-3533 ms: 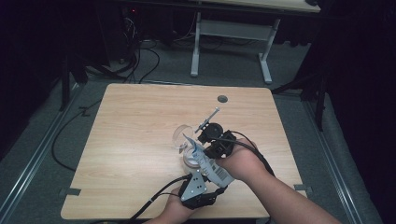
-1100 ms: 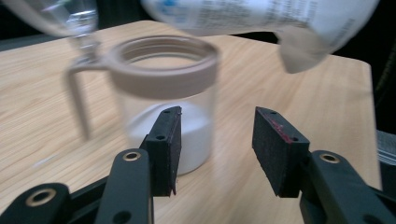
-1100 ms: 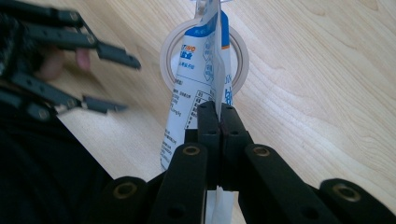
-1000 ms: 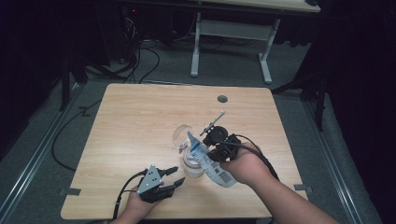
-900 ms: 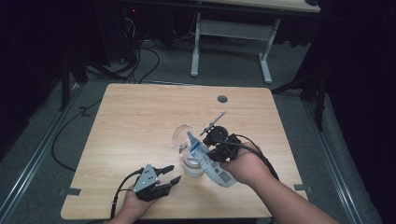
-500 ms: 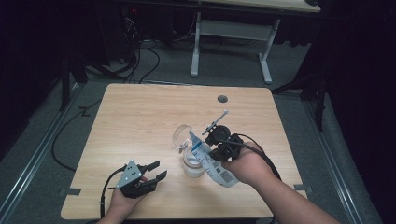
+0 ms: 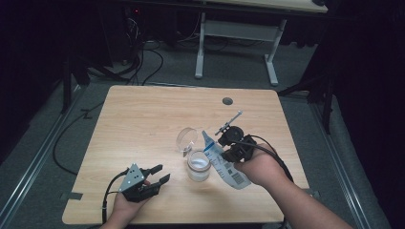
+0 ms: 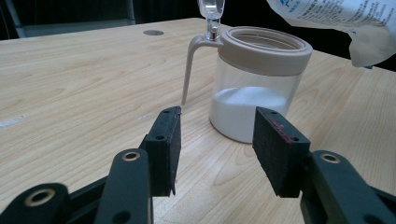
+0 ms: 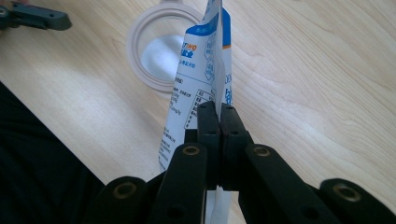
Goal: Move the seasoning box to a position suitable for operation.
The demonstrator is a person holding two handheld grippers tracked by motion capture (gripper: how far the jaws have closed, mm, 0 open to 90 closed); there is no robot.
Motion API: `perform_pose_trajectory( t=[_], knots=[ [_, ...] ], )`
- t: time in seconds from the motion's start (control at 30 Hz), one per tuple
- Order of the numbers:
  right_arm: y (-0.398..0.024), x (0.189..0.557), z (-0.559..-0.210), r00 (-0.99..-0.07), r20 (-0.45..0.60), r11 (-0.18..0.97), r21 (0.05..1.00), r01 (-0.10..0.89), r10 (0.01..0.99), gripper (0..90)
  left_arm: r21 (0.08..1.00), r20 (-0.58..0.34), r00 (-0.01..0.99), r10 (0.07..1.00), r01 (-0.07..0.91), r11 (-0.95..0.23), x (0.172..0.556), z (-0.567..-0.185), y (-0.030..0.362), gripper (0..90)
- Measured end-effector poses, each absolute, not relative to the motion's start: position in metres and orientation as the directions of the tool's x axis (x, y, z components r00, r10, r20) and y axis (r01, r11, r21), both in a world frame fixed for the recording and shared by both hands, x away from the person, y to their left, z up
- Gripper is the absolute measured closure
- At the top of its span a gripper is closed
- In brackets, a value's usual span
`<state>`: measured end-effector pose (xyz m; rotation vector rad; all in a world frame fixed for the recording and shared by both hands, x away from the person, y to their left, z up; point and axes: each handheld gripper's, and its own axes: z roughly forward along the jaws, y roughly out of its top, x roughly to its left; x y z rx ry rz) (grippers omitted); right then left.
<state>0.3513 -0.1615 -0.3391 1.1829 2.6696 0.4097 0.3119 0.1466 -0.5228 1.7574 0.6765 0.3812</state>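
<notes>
Dark room around a pale wooden table (image 7: 143, 124) with a round hole (image 7: 227, 101) near its far edge; grey floor and a second desk's legs behind. High view: a clear jar (image 7: 198, 165) stands just right of the table's middle, its hinged lid (image 7: 186, 138) tipped up on the far side. The right gripper (image 7: 231, 143) sits just right of the jar, holding a white and blue pouch (image 7: 224, 162) that slants beside the jar. The left gripper (image 7: 153, 177) rests near the front edge, left of the jar and apart from it. Left gripper view adds detail: jaws spread with nothing between the pads (image 8: 280, 149), the jar (image 8: 254, 84) straight ahead, about a third full of white powder, with a beige rim and a thin beige lever down its left side; pouch corner (image 8: 345, 23) hangs above the jar's right. Right gripper view: jaws clamped tight on the pouch's (image 9: 201, 70) flat edge, printed text readable as small lines, the jar's open mouth (image 9: 159, 51) seen from above beyond it.
</notes>
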Motion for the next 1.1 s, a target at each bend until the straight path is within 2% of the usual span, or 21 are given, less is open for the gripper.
perform_pose_trajectory(
  t=[0.47, 1.1],
  knots=[
    [-0.196, 0.364, -0.359, -0.590, -0.056, 0.573, 0.326, 0.752, 0.805, 89.8, 0.950, -0.083, 0.778, 0.623, 0.250, -0.185, 0.313, -0.525, 0.146, 52.4],
    [-0.249, 0.398, -0.393, -0.476, -0.084, 0.478, 0.294, 0.828, 0.876, 89.9, 0.948, -0.099, 0.773, 0.627, 0.265, -0.178, 0.314, -0.527, 0.146, 52.4]
  ],
)
